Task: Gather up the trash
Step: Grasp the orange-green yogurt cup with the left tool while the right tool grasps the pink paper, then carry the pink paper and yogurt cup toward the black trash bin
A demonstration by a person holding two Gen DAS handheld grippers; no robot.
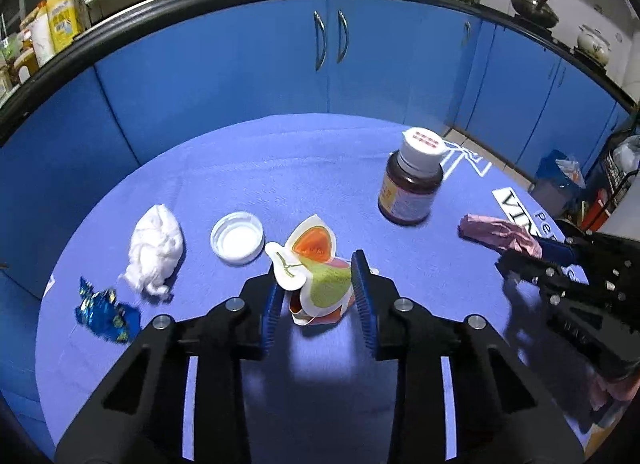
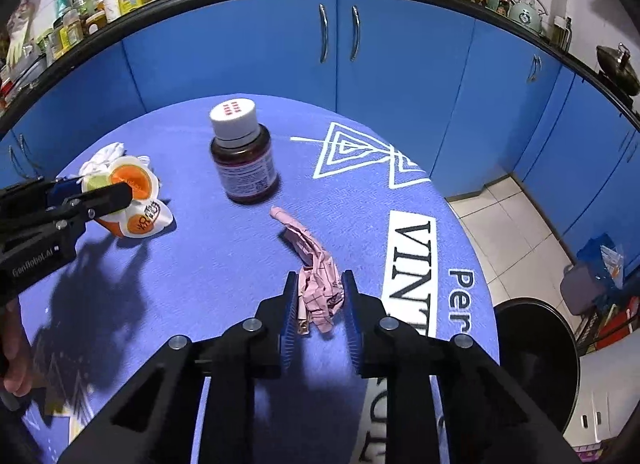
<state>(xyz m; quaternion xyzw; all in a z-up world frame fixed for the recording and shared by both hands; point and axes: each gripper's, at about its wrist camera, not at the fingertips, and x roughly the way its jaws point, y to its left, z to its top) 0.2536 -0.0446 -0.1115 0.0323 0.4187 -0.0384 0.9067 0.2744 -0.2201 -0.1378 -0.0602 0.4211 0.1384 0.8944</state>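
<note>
Left hand-held gripper [image 1: 318,296] clamps a crumpled printed carton [image 1: 316,284] on the tabletop [image 1: 280,167]; its underside is hidden. Right hand-held gripper [image 2: 320,306] pinches a pink wrapper [image 2: 316,284], near end concealed between the pads. Tablecloth lettering is cut off.

Crumpled white tissue wad [image 2: 105,156] mostly hidden behind squashed orange-green paper carton [image 2: 134,199]; black round bin [image 2: 536,360] partly behind table.
</note>
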